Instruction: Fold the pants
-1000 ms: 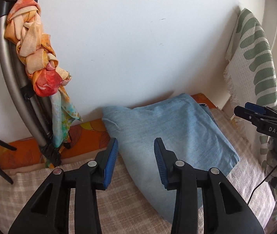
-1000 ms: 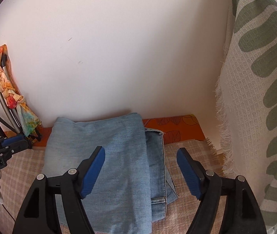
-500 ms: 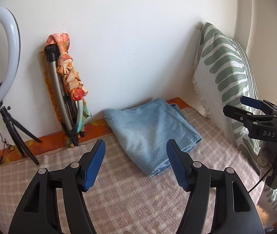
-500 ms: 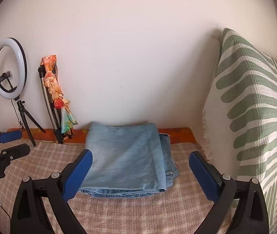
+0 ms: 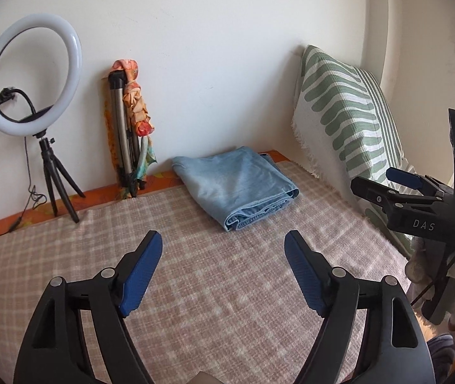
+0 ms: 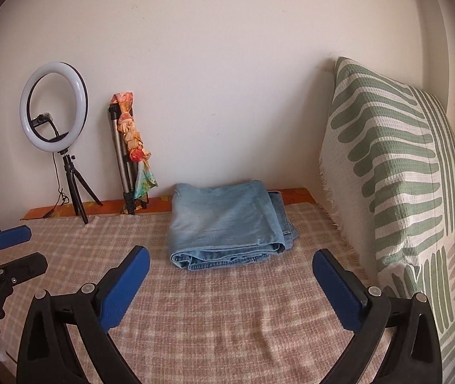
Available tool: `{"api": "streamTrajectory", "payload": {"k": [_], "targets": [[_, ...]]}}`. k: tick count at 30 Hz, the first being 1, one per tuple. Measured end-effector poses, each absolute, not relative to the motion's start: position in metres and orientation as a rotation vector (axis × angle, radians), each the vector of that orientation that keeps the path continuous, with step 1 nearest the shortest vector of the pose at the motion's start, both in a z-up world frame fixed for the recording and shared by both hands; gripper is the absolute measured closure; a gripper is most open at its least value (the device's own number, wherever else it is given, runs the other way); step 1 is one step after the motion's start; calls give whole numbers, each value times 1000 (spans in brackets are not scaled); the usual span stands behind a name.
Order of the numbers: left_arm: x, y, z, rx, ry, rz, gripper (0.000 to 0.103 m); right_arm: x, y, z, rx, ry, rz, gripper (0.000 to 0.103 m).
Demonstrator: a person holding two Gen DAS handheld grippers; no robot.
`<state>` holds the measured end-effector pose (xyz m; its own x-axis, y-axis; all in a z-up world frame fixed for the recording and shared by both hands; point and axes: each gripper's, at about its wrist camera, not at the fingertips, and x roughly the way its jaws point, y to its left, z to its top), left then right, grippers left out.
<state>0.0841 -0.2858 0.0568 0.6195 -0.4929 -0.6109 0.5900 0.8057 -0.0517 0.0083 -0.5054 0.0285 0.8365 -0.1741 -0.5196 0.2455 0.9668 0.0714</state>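
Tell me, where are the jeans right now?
The folded jeans lie on the checked cover near the wall, right of the scarf-wrapped tripod and left of the green-patterned cushion; neither gripper touches them.

I count one folded pair of jeans (image 6: 227,224) on one checked blanket (image 6: 211,304). One ring light (image 6: 53,106) stands on its small stand, one folded tripod (image 6: 123,163) carries one knotted scarf (image 6: 133,147), and one striped pillow (image 6: 397,172) leans beside them.

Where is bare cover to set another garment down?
Free: the checked cover in front of the folded jeans, and left of them up to the ring light tripod. Crowded: right, where the jeans nearly meet the green-striped pillow.
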Motion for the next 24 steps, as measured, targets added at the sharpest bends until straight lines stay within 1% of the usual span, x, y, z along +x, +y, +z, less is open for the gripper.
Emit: {"api": "streamTrajectory", "payload": {"k": [3, 11, 24], "targets": [[65, -271, 50, 148, 637, -610, 23, -6, -496, 21, 137, 531, -235, 0], [44, -252, 34, 135, 618, -562, 23, -21, -488, 8, 146, 502, -263, 0], [41, -249, 21, 143, 638, -560, 21, -17, -488, -9, 142, 518, -261, 0]]}}
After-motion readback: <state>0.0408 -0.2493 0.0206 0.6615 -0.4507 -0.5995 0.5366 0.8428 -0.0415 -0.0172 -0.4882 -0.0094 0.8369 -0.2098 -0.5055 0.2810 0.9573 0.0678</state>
